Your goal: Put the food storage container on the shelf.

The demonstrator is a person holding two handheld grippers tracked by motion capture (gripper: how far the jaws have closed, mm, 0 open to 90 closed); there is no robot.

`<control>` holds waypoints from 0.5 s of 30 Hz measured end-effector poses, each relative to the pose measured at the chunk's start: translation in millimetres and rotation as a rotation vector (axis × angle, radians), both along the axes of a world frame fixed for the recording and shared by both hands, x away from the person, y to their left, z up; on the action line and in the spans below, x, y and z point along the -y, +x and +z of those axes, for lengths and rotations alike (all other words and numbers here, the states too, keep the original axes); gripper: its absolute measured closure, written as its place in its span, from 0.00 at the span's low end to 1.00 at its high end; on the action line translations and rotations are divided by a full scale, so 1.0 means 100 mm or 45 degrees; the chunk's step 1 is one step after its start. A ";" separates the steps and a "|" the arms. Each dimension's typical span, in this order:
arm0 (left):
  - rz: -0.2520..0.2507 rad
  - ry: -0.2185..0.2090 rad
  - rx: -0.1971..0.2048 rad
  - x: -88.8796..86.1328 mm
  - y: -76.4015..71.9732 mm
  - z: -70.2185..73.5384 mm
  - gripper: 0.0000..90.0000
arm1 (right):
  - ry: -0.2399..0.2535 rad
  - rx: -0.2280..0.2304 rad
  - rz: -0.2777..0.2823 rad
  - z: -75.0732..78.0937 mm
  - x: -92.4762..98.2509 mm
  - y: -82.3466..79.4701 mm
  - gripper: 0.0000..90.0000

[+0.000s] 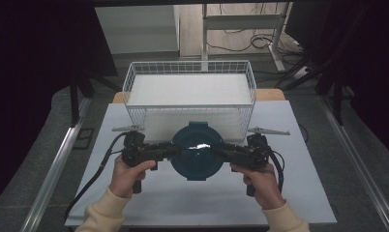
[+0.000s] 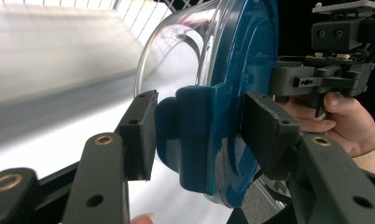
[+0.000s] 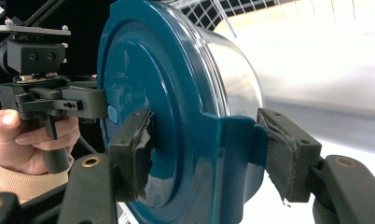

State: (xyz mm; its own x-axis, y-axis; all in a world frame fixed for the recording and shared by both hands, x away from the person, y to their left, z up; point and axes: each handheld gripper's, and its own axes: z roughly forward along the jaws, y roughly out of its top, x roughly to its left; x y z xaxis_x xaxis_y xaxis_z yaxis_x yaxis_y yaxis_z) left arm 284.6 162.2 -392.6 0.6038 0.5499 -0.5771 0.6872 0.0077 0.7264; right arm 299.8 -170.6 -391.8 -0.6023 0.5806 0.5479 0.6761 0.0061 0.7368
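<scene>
Over white table (image 1: 192,198), round container (image 1: 198,151) (blue-lidded) between both claws' pads.

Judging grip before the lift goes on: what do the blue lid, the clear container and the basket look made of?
Lid: glossy teal plastic, likely; moulded latch tabs, sharp reflections.
Container: clear, rigid, probably plastic; see-through with highlights, could be glass.
Basket: white-coated wire grid.
</scene>
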 end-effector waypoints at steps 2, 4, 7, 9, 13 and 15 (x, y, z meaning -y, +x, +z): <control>0.001 -0.006 0.010 -0.01 0.03 0.07 0.53 | -0.008 0.031 -0.002 0.12 -0.02 0.04 0.43; 0.003 -0.009 0.023 -0.02 0.06 0.13 0.53 | -0.010 0.037 -0.003 0.16 -0.02 0.05 0.43; 0.006 -0.008 0.043 -0.03 0.11 0.23 0.53 | -0.008 0.049 0.000 0.25 -0.03 0.09 0.43; 0.010 -0.011 0.050 -0.03 0.14 0.29 0.53 | -0.006 0.055 -0.001 0.31 -0.03 0.12 0.43; 0.009 -0.012 0.061 -0.02 0.22 0.41 0.53 | -0.002 0.068 -0.005 0.42 -0.03 0.19 0.43; 0.008 -0.014 0.062 -0.02 0.27 0.47 0.53 | 0.000 0.075 -0.010 0.48 -0.03 0.22 0.43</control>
